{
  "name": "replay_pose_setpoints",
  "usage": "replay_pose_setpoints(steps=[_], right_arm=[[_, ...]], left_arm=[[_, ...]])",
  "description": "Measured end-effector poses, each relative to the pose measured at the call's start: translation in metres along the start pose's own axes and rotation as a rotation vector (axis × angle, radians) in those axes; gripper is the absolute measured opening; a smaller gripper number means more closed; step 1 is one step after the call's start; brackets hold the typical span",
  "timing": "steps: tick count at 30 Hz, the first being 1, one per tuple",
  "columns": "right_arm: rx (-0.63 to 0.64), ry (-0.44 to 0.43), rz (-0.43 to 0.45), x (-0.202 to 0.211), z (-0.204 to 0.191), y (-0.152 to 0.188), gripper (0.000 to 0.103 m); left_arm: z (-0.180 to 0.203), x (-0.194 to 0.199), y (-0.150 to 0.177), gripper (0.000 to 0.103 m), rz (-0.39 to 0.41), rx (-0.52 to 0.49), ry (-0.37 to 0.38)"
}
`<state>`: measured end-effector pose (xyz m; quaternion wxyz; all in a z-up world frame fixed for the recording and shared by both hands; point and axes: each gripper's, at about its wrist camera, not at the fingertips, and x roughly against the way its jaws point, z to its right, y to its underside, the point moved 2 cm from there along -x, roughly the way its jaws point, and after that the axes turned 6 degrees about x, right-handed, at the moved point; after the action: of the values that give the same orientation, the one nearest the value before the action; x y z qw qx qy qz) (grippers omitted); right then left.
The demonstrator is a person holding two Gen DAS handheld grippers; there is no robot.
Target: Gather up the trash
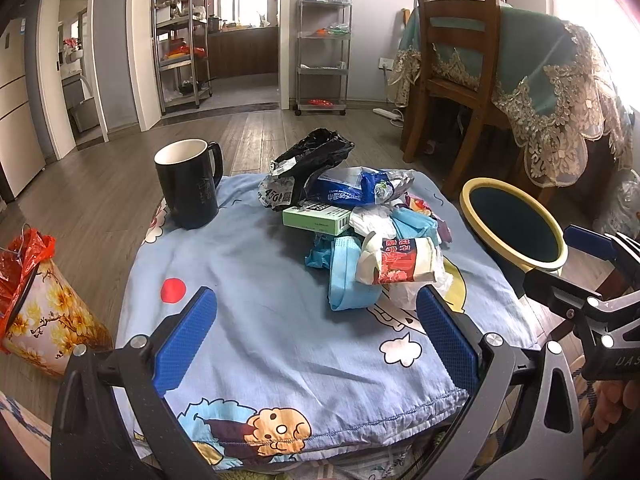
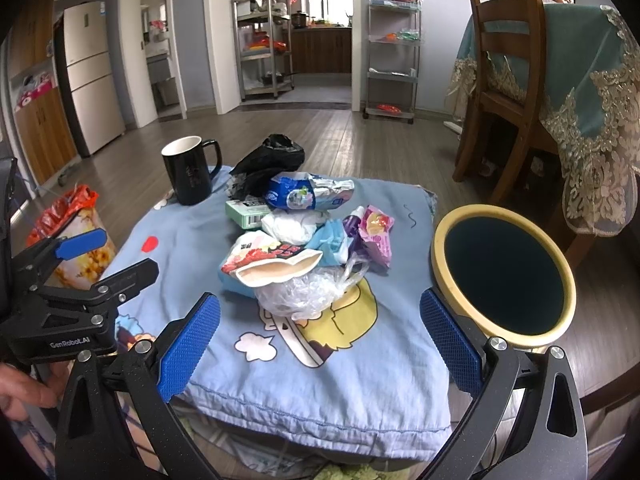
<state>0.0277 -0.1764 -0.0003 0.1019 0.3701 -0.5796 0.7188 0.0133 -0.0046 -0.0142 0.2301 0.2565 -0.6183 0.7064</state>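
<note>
A pile of trash [image 1: 360, 216] lies on the blue cartoon cloth [image 1: 248, 280]: a black plastic bag [image 1: 316, 152], a blue wrapper [image 1: 360, 190], a green box [image 1: 316, 218], a red and white packet [image 1: 400, 266], blue masks [image 1: 348, 276] and a clear bag [image 2: 308, 292]. The pile also shows in the right wrist view [image 2: 304, 232]. A bin with a yellow rim [image 2: 504, 276] stands at the table's right; it shows in the left wrist view [image 1: 512, 224] too. My left gripper [image 1: 316, 332] is open and empty, short of the pile. My right gripper [image 2: 320, 340] is open and empty, near the clear bag.
A black mug [image 1: 190, 184] stands at the cloth's far left. A floral bin with a red bag [image 1: 36, 300] sits on the floor to the left. A wooden chair [image 1: 452, 64] and a draped table [image 1: 560, 80] are at the right.
</note>
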Motion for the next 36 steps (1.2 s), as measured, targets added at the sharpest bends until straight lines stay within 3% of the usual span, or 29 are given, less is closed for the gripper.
replay_pose_setpoints(steps=[36], right_arm=[[-0.007, -0.002, -0.004, -0.0018, 0.0000, 0.0003, 0.100]], left_arm=[[0.0017, -0.0013, 0.0014, 0.098, -0.005, -0.003, 0.002]])
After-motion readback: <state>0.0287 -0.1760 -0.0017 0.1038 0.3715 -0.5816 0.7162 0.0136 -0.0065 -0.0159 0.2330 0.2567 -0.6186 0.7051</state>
